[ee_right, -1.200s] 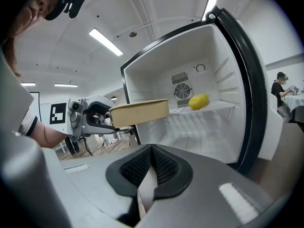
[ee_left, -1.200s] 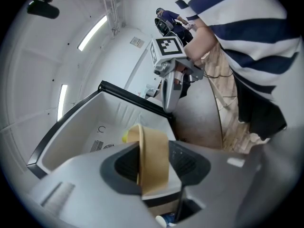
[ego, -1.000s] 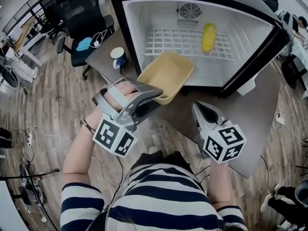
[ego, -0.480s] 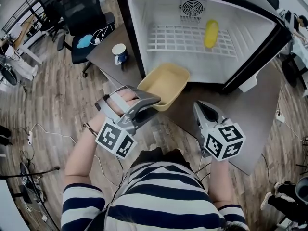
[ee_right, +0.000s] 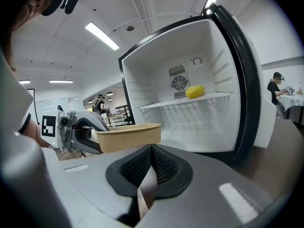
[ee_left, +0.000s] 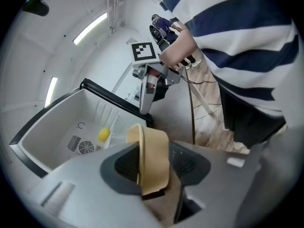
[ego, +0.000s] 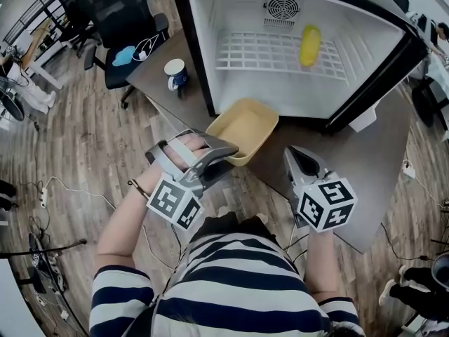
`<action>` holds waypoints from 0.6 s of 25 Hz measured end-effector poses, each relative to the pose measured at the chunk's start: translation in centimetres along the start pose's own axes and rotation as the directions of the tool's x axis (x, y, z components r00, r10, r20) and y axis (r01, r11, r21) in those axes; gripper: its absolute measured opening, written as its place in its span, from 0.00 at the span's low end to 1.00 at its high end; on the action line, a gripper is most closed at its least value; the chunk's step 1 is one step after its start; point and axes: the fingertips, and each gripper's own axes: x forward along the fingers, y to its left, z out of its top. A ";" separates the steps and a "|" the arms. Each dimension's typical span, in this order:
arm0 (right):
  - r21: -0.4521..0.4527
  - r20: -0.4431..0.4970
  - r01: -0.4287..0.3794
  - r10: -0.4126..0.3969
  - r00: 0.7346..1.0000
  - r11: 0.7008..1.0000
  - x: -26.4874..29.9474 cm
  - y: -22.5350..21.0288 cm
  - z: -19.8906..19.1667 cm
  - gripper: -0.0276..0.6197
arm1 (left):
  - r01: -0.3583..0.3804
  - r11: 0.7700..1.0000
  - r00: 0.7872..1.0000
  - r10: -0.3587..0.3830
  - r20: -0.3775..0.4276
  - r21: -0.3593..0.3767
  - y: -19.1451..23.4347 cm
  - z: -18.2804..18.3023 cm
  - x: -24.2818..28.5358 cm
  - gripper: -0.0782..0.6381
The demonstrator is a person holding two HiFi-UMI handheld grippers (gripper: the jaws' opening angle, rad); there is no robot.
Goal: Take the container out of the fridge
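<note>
The tan container [ego: 243, 128] hangs in the air just outside the open white fridge [ego: 231, 20], below its front edge. My left gripper [ego: 223, 153] is shut on the container's near rim; in the left gripper view the tan wall [ee_left: 151, 161] stands clamped between the dark pads. My right gripper [ego: 300, 159] is to the right of the container, apart from it, jaws shut with nothing between them. In the right gripper view the container [ee_right: 128, 137] and the left gripper [ee_right: 80, 129] show at the left, in front of the fridge [ee_right: 223, 80].
A yellow object [ego: 309, 45] lies on the fridge's wire shelf [ego: 270, 55]. A mug [ego: 175, 74] stands on the brown table [ego: 365, 160] left of the fridge. Black office chairs [ego: 116, 12] stand at the upper left. The fridge door [ego: 375, 83] stays open at the right.
The left gripper has drawn the container back out of the fridge mouth toward me and slightly lower. The right gripper has barely moved.
</note>
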 end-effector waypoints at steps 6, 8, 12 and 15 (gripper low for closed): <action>-0.003 -0.004 0.020 -0.020 1.000 1.000 -0.1 -0.7 -0.5 0.04 | 0.005 1.000 1.000 -0.005 -0.006 0.003 -0.1 0.2 0.7 0.11; -0.009 -0.006 0.028 -0.028 1.000 1.000 -0.2 -0.8 -0.5 0.04 | 0.005 1.000 1.000 -0.005 -0.007 0.004 -0.1 0.3 0.9 0.11; -0.009 -0.006 0.034 -0.034 0.999 0.999 -0.5 -1.0 -0.6 0.04 | 0.000 1.000 1.000 0.000 -0.012 0.006 0.1 0.5 1.2 0.11; -0.004 0.001 0.036 -0.036 0.999 0.999 -0.7 -1.2 -0.5 0.04 | -0.004 1.000 1.000 0.004 -0.016 -0.001 0.3 0.5 1.3 0.11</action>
